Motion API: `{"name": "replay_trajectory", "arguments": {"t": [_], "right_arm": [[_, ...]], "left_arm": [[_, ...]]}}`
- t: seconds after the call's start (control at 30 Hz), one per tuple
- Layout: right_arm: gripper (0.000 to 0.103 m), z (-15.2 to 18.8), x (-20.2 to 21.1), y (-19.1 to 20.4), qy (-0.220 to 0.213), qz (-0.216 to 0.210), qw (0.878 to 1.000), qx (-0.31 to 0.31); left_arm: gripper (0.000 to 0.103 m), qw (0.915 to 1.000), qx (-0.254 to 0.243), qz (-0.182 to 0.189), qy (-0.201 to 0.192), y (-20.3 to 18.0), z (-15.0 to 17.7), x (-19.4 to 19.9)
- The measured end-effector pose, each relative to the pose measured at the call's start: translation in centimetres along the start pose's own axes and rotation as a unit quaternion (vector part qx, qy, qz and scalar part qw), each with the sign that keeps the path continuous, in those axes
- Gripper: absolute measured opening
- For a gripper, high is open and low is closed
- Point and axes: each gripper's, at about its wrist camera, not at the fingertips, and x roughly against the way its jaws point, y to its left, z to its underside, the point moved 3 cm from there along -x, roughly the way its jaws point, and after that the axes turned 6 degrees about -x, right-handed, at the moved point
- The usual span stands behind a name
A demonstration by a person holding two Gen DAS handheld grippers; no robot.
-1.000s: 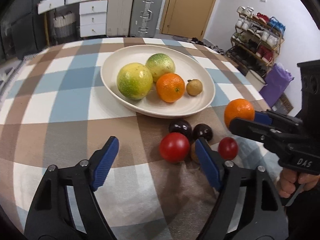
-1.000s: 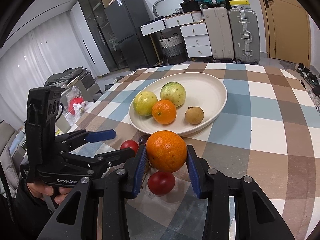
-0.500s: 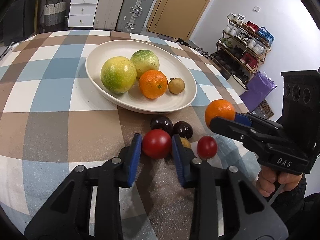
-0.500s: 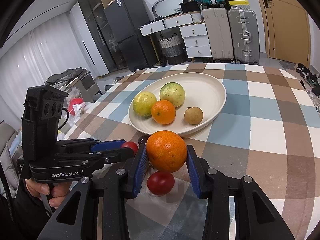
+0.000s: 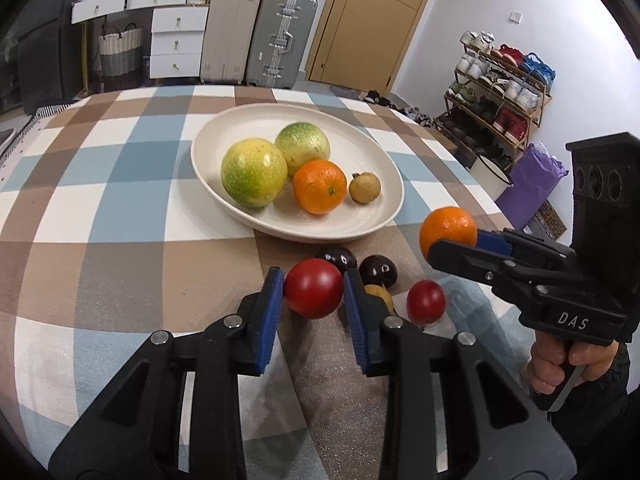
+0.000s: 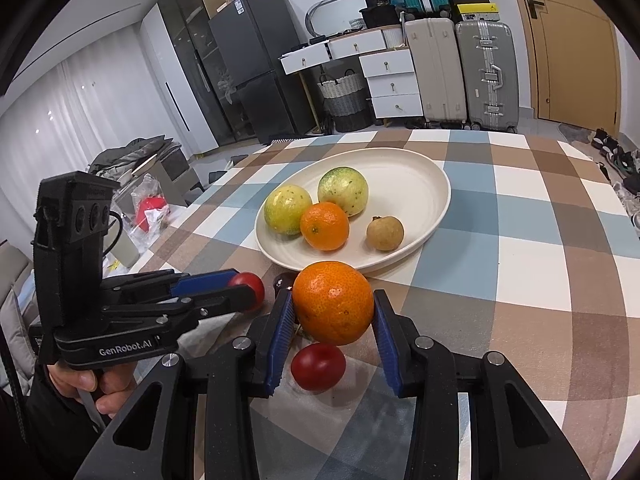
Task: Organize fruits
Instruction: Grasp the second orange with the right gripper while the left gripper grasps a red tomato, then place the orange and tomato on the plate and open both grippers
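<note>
My left gripper (image 5: pixel 314 294) is shut on a red tomato (image 5: pixel 313 293), held just above the checked tablecloth in front of the cream plate (image 5: pixel 372 148). My right gripper (image 6: pixel 332 316) is shut on an orange (image 6: pixel 333 302) and holds it above the table near the plate's front rim (image 6: pixel 438 216). The plate holds two green-yellow fruits (image 5: pixel 254 172), an orange (image 5: pixel 319 187) and a small brown fruit (image 5: pixel 364 187). On the cloth lie two dark fruits (image 5: pixel 378 270), a small yellowish fruit (image 5: pixel 380 296) and a second red tomato (image 5: pixel 425 301).
The round table's edge runs close on the right, with a shoe rack (image 5: pixel 500 92) and purple bag (image 5: pixel 532 184) beyond. Suitcases (image 5: pixel 256 36) and white drawers (image 5: pixel 176 40) stand behind the table. Bags and clutter (image 6: pixel 152 184) lie left of the table.
My left gripper moved forward and closed on the red tomato, then lifted it slightly. My right gripper has kept the orange in about the same place.
</note>
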Motion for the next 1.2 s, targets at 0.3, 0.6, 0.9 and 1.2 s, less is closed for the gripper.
{"name": "replay_trajectory", "arguments": {"t": [0.3,0.6,0.9,1.2], "right_arm": [[0.04,-0.6,0.4,-0.2,-0.014,0.006,1.0,0.004],[0.04,-2.2,1.1,-0.1,-0.022,0.011,1.0,0.009],[0.04,-4.2,0.6,0.1,-0.029,0.012,0.999,0.005],[0.04,-5.5,-0.7,-0.4,-0.033,0.018,0.999,-0.007]], "left_arm": [[0.028,0.999,-0.01,-0.019,-0.039,-0.1,-1.4,2.1],[0.028,0.9981,-0.018,-0.035,-0.048,0.2,-2.8,2.6],[0.028,0.9983,-0.014,-0.044,-0.036,0.9,-3.5,0.8],[0.028,0.9979,-0.011,-0.057,-0.029,2.0,-4.3,-1.2]]}}
